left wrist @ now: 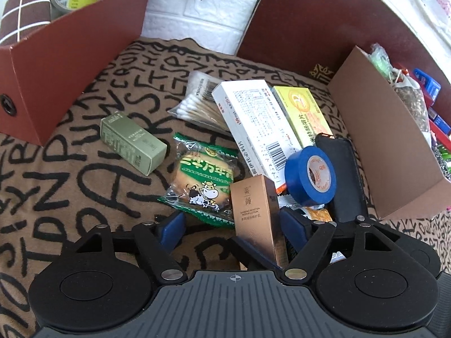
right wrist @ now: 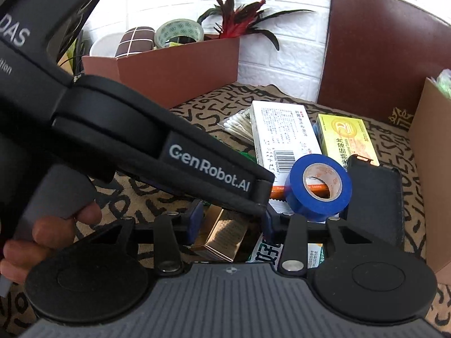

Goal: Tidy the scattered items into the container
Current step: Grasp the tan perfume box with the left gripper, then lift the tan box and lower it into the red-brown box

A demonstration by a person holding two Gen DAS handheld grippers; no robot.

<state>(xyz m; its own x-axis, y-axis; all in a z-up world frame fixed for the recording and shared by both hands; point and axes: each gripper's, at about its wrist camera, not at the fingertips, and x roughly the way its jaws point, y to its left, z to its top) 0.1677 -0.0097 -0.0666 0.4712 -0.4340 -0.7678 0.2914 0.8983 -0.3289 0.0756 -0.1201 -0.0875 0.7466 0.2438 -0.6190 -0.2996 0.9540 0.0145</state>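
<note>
Nearest the cameras, the copper lotion box point(left wrist: 255, 219) stands upright between the pads of both the left gripper point(left wrist: 235, 222) and the right gripper point(right wrist: 234, 222); both sets of jaws appear released, though contact cannot be confirmed. Beyond lie the biscuit packet point(left wrist: 201, 180) and blue tape roll point(left wrist: 310, 176). Farthest left stands the brown container point(left wrist: 70, 64).

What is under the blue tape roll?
The blue tape roll lies partly on the white medicine box and a black case. What is directly beneath it is covered.
</note>
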